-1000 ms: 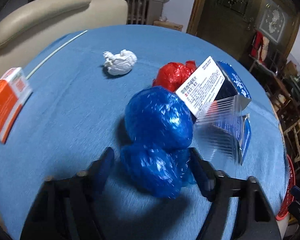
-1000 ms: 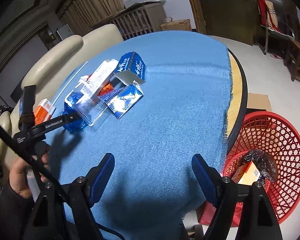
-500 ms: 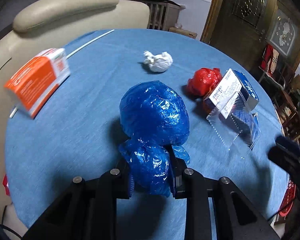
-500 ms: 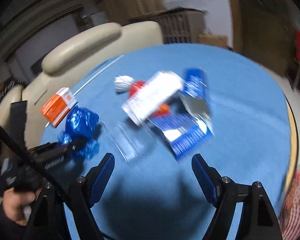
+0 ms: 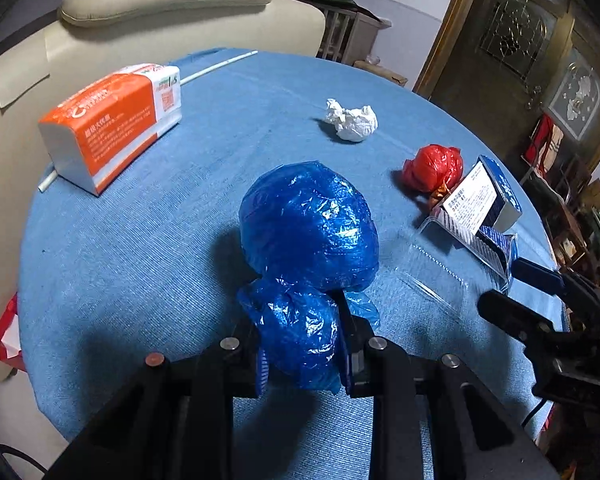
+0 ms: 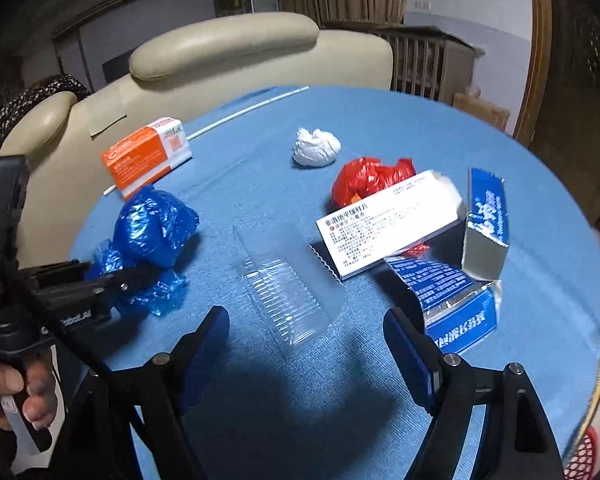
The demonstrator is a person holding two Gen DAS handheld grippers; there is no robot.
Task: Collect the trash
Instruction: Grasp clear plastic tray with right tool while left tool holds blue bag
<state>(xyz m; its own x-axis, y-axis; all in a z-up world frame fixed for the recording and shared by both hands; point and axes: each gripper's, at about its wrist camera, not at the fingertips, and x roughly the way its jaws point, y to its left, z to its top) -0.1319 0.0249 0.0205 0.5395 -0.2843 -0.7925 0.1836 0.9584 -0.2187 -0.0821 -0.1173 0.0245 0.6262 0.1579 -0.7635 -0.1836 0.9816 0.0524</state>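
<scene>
Tissue pack (image 6: 148, 156) left, paper ball (image 6: 316, 152) behind clear tray (image 6: 288, 288).

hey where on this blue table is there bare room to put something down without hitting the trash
Bare cloth lies between the orange tissue pack, the white paper wad and the blue bag, and along the near edge under the right gripper. It is crowded on the right, where the clear tray, red bag and boxes bunch together.
</scene>
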